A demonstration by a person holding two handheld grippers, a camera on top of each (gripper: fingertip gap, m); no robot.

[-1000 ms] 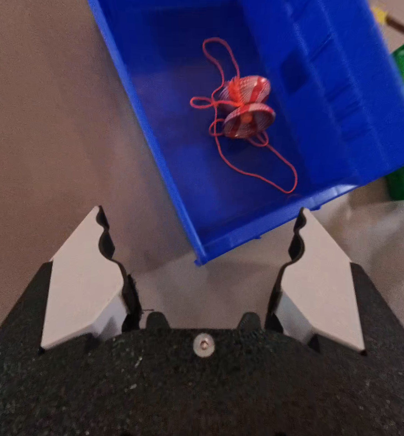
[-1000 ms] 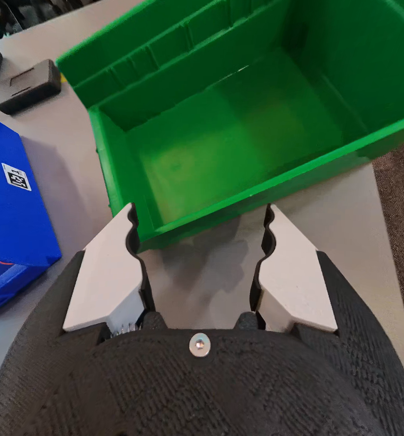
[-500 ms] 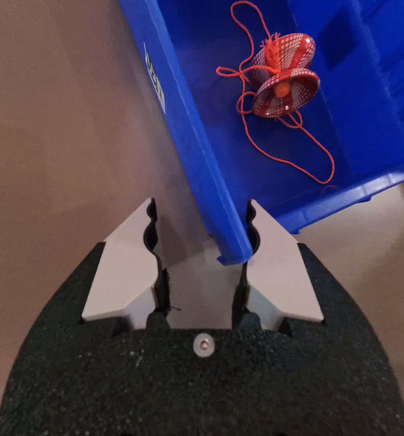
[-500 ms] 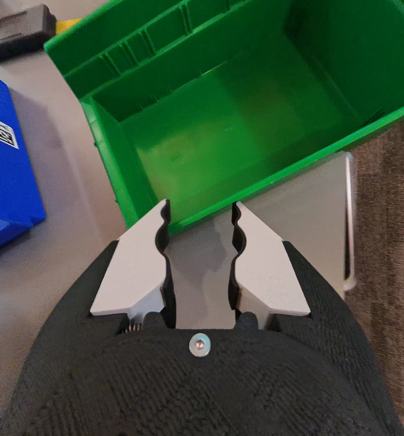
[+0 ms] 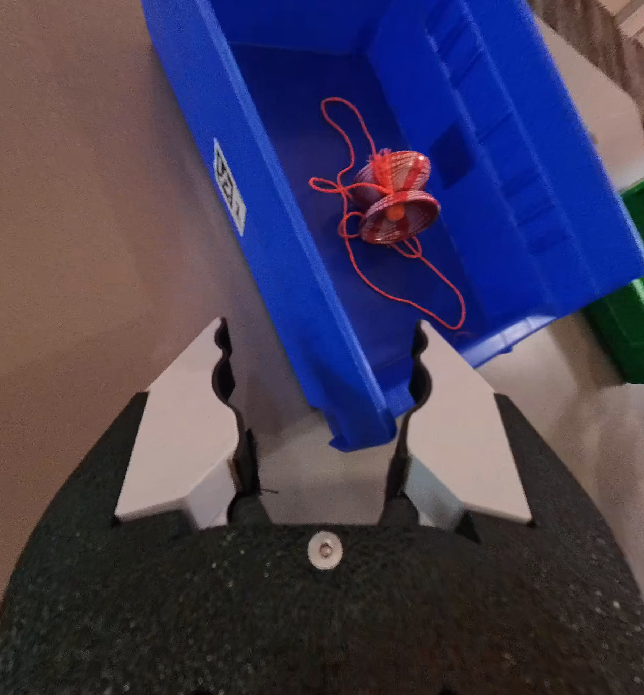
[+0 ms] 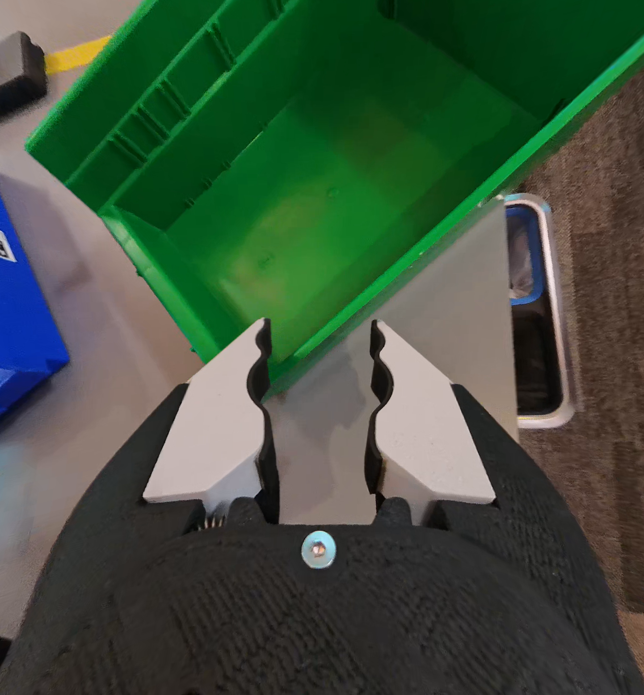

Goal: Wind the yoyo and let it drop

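Presently, the left hand-held gripper (image 5: 320,327) is released and grasps nothing. It points forward and downward over the counter (image 5: 68,225), its two fingers straddling the near corner of the blue bin (image 5: 294,263); whether the right finger touches the bin's rim cannot be told.

The yoyo (image 5: 395,199), red with a pale pattern, lies on its side on the floor of the blue bin, toward the middle. Its red string (image 5: 384,274) is unwound: one loop runs toward the far wall, and a long strand trails toward the near wall.

The right hand-held gripper (image 6: 320,327) is likewise released, its fingers parted by a narrower gap, and empty. It is angled down at the near corner of the green bin (image 6: 207,308), whose corner shows just beyond the left fingertip. The green bin holds nothing visible. A corner of the blue bin shows at the left edge of this view, apart from the green bin. A dark block (image 6: 8,71) lies on the counter at the far left.
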